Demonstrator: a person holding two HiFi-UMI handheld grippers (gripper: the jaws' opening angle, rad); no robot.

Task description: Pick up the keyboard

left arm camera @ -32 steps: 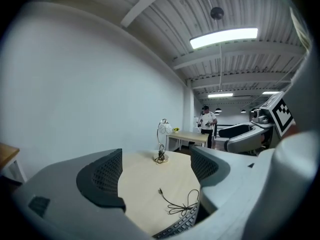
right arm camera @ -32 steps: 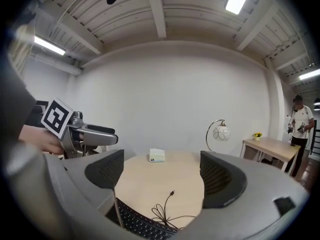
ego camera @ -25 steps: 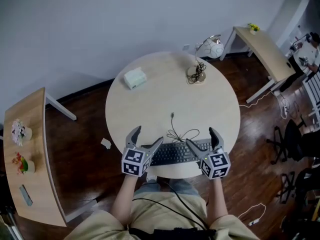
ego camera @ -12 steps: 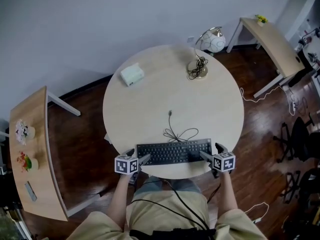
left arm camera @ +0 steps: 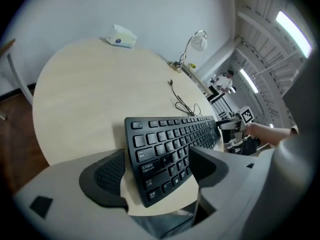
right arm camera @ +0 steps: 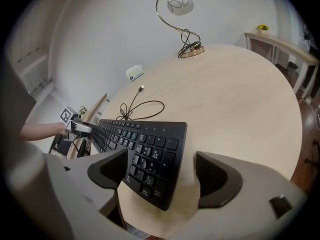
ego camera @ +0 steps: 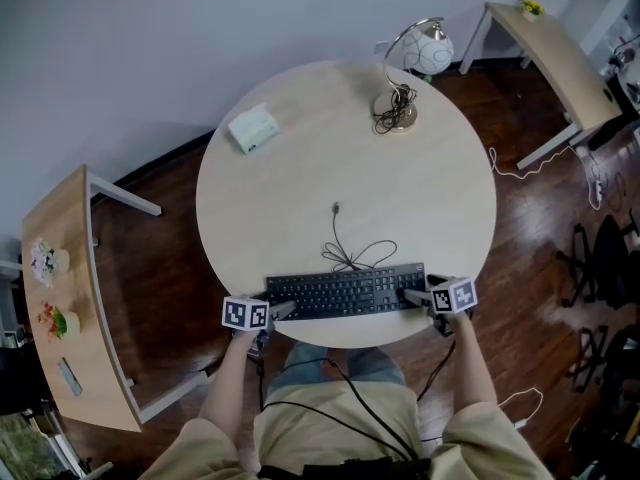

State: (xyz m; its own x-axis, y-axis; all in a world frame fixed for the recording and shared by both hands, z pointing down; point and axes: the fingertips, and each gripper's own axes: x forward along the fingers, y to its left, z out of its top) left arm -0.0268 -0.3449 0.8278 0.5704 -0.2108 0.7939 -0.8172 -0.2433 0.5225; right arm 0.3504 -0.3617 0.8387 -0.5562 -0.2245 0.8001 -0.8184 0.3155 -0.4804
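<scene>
Your left gripper [left arm camera: 157,165] straddles the left end of the keyboard [ego camera: 345,291], its jaws wide and just closing, not gripping. The keyboard lies flat at the near edge of the round bench [ego camera: 300,188]. Your right gripper [right arm camera: 162,173] straddles the right end the same way, jaws wide and closing.

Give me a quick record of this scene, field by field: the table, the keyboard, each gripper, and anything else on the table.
Table: round, light wood
Keyboard: black, flat at the table's near edge; cable looped behind it
Left gripper: open, jaws just closing; keyboard's left end between them, not gripped
Right gripper: open, jaws just closing; keyboard's right end between them, not gripped
Other items: lamp and white box at the far side
</scene>
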